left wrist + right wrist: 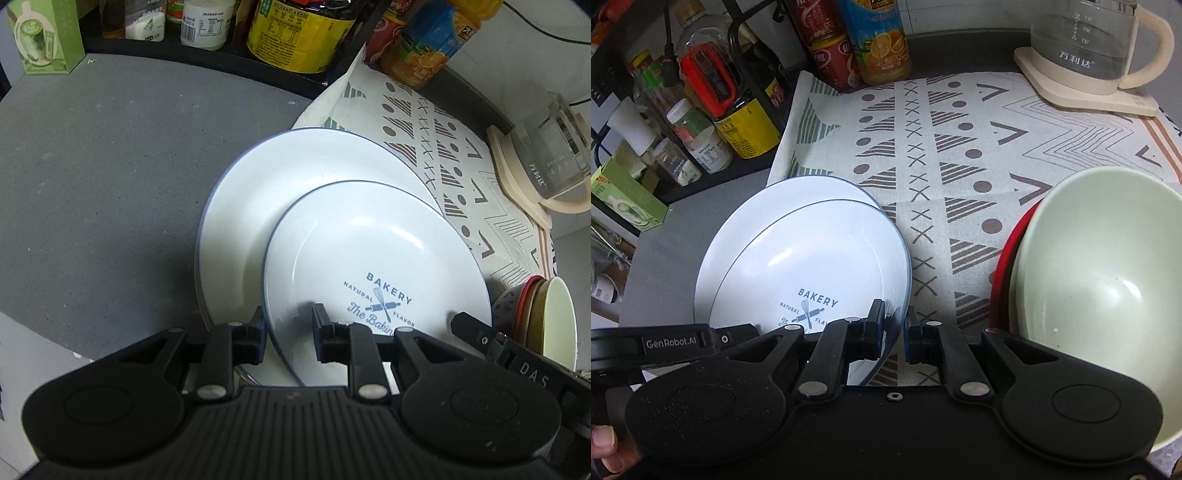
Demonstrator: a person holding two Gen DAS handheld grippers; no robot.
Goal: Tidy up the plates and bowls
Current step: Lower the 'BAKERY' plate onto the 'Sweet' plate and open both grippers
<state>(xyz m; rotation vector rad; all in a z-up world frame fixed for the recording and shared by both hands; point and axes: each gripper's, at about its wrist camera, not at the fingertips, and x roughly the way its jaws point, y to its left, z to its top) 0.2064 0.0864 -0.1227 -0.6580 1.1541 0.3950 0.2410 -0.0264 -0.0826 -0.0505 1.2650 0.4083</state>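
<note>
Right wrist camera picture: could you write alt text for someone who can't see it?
A black two-finger gripper straddles the rim of a white plate printed "BAKERY", which lies on a larger white plate. A pale green bowl sits at right on a patterned cloth, with a glass kettle and bottles behind.

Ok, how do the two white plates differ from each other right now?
The bakery plate is smaller and carries blue print; the plain plate is larger with no print showing. The bakery plate lies on top, overlapping the plain plate, which sits on the grey counter. Both grippers, left and right, straddle the bakery plate's rim. Both plates are white with thin blue rims.
</note>
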